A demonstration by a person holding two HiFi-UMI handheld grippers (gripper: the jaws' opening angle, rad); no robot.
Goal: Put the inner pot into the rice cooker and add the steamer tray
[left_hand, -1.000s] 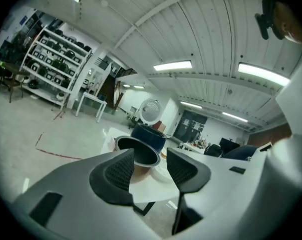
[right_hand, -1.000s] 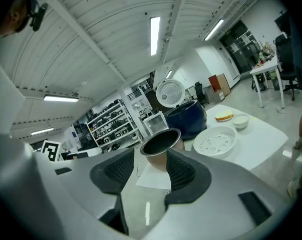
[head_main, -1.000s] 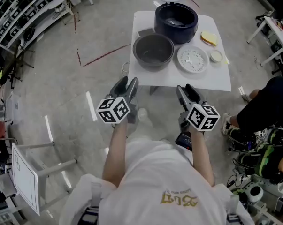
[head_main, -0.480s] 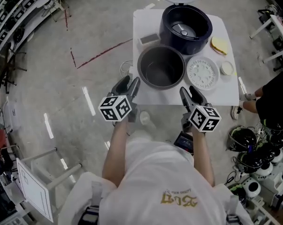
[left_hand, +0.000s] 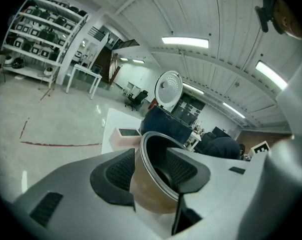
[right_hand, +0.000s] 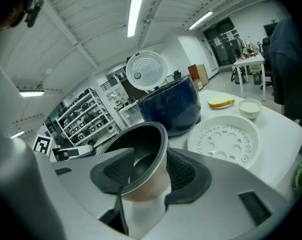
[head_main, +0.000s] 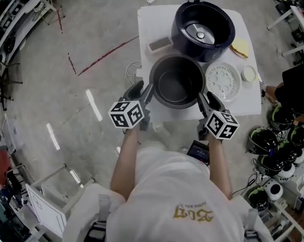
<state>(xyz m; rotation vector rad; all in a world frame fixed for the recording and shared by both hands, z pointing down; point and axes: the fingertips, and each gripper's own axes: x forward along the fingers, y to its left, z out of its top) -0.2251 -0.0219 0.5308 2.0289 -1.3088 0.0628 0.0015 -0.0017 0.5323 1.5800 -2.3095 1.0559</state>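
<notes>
Two tongs: left gripper (left_hand: 152,169), right gripper (right_hand: 149,171), jaws spread astride inner pot (head_main: 178,84) wall, pads not yet pinching. Pot on table (head_main: 146,29) near edge, close by rice cooker (head_main: 204,29). Likely stiff, smooth, slippery metal with some weight; pinch wall under rim, opposite sides

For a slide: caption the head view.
Left hand-held gripper and right hand-held gripper straddle the inner pot rim.

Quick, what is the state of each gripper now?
Left gripper: open, astride the rim of the dark metal inner pot.
Right gripper: open, astride the same rim.
</notes>
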